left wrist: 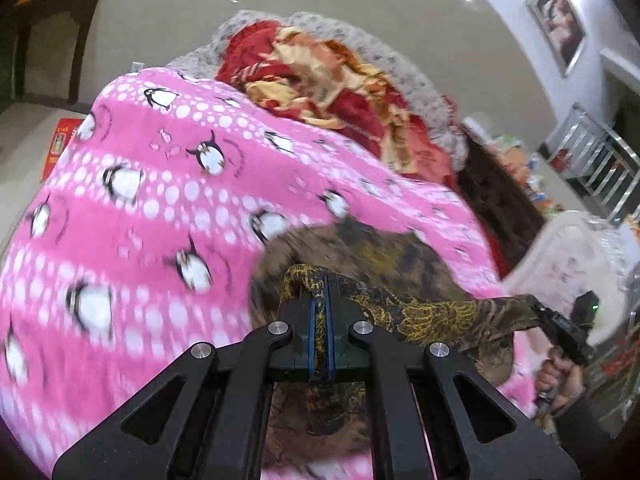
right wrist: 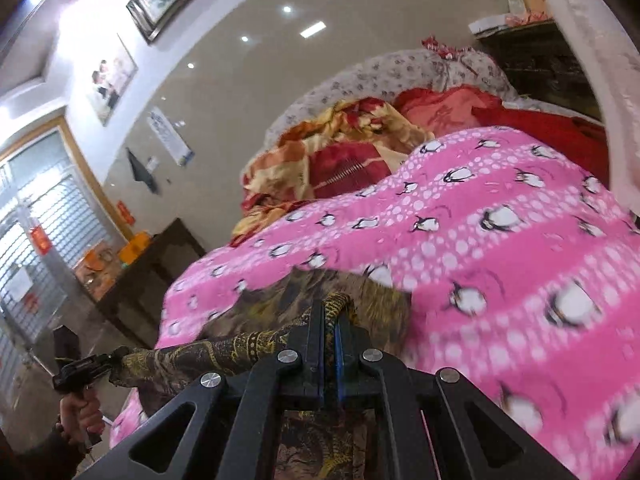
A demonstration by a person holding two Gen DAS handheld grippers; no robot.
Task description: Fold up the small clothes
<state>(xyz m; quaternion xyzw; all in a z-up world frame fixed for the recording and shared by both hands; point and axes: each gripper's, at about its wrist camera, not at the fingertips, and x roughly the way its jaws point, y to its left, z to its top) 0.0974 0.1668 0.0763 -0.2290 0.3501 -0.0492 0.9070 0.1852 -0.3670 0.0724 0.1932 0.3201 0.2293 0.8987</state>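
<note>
A dark brown garment with a yellow-gold pattern (left wrist: 420,312) is stretched between both grippers above a pink penguin-print blanket (left wrist: 160,184). My left gripper (left wrist: 320,292) is shut on one edge of the garment, with cloth bunched over its fingertips. In the left wrist view my right gripper (left wrist: 536,308) shows at the right edge, held by a hand, clamped on the other end. In the right wrist view my right gripper (right wrist: 330,312) is shut on the garment (right wrist: 224,348), and the left gripper (right wrist: 112,360) grips its far end at lower left. The rest of the garment hangs blurred below.
The pink blanket (right wrist: 500,240) covers a bed. A red and yellow quilt (left wrist: 320,80) is heaped at its far end over a grey floral cover (right wrist: 384,72). A dark side table (right wrist: 152,272) stands beside the bed, and framed pictures (left wrist: 556,24) hang on the wall.
</note>
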